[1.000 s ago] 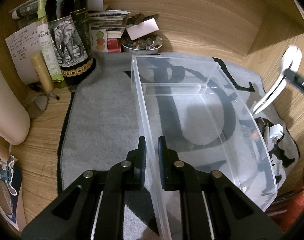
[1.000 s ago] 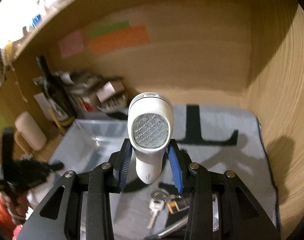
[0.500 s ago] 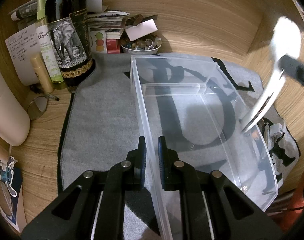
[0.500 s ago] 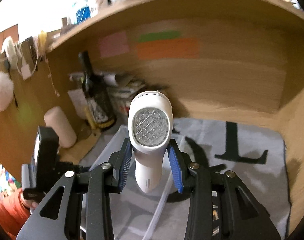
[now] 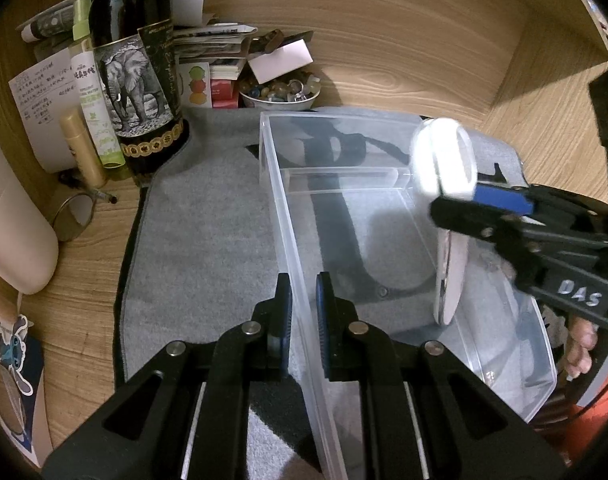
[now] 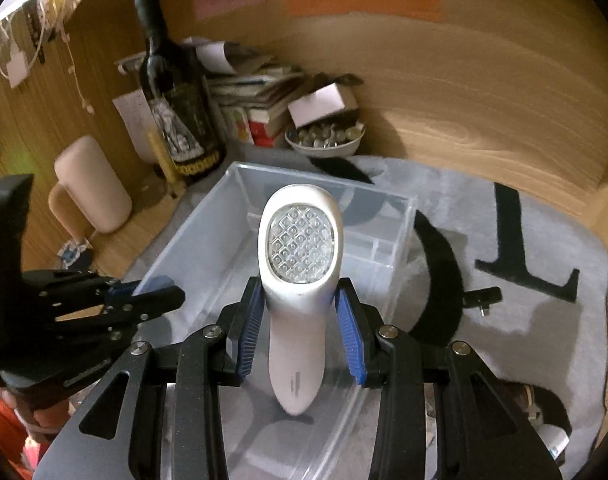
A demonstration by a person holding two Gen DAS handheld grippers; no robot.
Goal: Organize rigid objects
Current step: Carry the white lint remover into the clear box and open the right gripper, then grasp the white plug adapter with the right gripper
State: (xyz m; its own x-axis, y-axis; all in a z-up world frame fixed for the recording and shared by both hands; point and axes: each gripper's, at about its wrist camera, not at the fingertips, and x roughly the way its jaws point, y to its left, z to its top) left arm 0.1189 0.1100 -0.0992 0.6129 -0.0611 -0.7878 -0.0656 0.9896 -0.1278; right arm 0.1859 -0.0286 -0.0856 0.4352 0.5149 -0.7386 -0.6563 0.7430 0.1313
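Bin of clear plastic sits on the grey mat, with one narrow divided strip at its far end, and nothing lies on its floor that you can see. Your left gripper is clamped on the bin's left wall, while your right gripper grips one white handheld device and holds it over the bin. Far left stands one dark bottle with an elephant label, one bowl of small stones beside it; "DAS" marks your right gripper.
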